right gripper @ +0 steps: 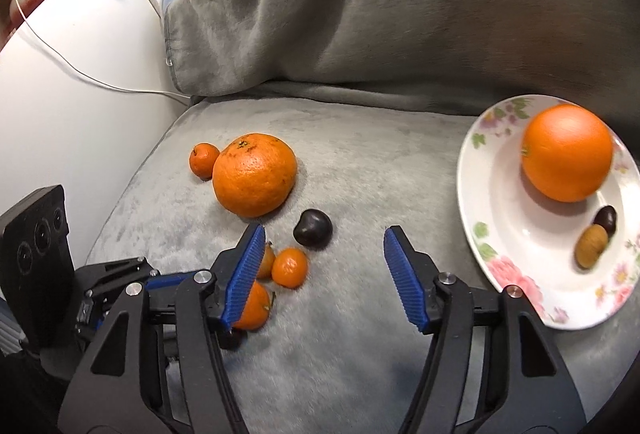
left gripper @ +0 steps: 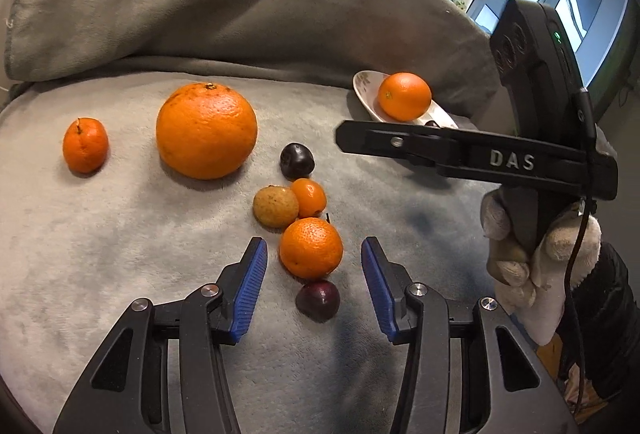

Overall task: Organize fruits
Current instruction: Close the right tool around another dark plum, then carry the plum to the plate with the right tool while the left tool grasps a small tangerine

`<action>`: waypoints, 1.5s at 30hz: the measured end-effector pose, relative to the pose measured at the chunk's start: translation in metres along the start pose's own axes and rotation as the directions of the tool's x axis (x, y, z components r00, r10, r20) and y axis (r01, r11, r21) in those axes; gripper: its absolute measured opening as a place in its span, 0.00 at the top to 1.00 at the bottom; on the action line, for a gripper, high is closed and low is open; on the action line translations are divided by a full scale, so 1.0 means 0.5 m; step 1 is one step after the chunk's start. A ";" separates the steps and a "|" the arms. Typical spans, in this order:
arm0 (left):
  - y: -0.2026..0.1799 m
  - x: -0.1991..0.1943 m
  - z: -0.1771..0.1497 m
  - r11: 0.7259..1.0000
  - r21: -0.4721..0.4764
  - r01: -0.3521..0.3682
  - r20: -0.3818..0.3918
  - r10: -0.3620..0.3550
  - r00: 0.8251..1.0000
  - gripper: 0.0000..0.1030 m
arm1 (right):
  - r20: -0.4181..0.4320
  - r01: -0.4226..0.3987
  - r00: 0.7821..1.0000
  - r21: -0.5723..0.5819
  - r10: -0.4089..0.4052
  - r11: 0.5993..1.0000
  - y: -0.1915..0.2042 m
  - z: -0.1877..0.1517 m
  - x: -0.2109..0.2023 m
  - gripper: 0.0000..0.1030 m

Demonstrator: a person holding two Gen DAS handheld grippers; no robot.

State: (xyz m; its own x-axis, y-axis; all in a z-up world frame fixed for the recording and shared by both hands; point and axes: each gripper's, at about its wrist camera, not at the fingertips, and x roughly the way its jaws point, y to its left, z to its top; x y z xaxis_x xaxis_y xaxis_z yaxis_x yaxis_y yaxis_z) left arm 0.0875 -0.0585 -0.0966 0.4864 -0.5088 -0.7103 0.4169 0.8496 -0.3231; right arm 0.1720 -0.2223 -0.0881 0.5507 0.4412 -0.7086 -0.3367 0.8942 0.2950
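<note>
My left gripper (left gripper: pixel 314 241) is open, and a mandarin (left gripper: pixel 311 248) lies untouched between its blue pads, with a dark red plum (left gripper: pixel 318 300) just below it. Beyond it sit a tan fruit (left gripper: pixel 275 206), a kumquat (left gripper: pixel 308 197), a dark plum (left gripper: pixel 296 160), a large orange (left gripper: pixel 206 130) and a small mandarin (left gripper: pixel 85 145). My right gripper (right gripper: pixel 325 230) is open and hovers over the dark plum (right gripper: pixel 313 229) without touching it. At the right, a flowered plate (right gripper: pixel 480 202) holds an orange (right gripper: pixel 567 152), a dark fruit (right gripper: pixel 605 220) and a brown fruit (right gripper: pixel 591 246).
Everything lies on a soft grey blanket (left gripper: pixel 100 274) over a cushion, with a blanket-covered backrest (right gripper: pixel 400 14) behind. A white wall and cable (right gripper: pixel 80 74) are at the left. A gloved hand (left gripper: pixel 520 254) holds the right gripper's handle.
</note>
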 end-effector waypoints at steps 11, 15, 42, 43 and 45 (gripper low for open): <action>0.007 0.026 0.005 1.000 -0.022 0.005 -0.023 -0.006 1.000 0.55 | -0.053 -0.017 0.998 0.013 0.018 1.000 0.002 0.003 0.055 0.41; 0.008 0.033 0.006 1.000 -0.025 0.009 -0.030 -0.010 0.999 0.61 | -0.067 -0.027 0.997 0.023 0.028 0.999 0.004 0.006 0.072 0.42; 0.008 0.036 0.009 1.000 -0.026 0.012 -0.027 -0.012 1.000 0.67 | -0.112 -0.035 0.993 0.017 0.036 0.999 0.010 0.002 0.101 0.71; 0.008 0.036 0.009 1.000 -0.028 0.013 -0.027 -0.013 1.000 0.67 | -0.112 -0.037 0.993 0.013 0.038 0.999 0.012 0.002 0.103 0.73; 0.009 0.035 0.008 0.999 -0.033 0.015 -0.026 -0.016 1.000 0.67 | -0.111 -0.033 0.993 0.008 0.034 0.999 0.016 0.002 0.104 0.73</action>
State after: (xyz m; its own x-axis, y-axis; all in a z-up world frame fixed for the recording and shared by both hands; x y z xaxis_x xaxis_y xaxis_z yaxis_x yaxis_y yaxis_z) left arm 0.1010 -0.0640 -0.1081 0.4601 -0.5183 -0.7209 0.3984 0.8461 -0.3541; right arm 0.1986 -0.1924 -0.1221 0.4505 0.4600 -0.7651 -0.3486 0.8796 0.3236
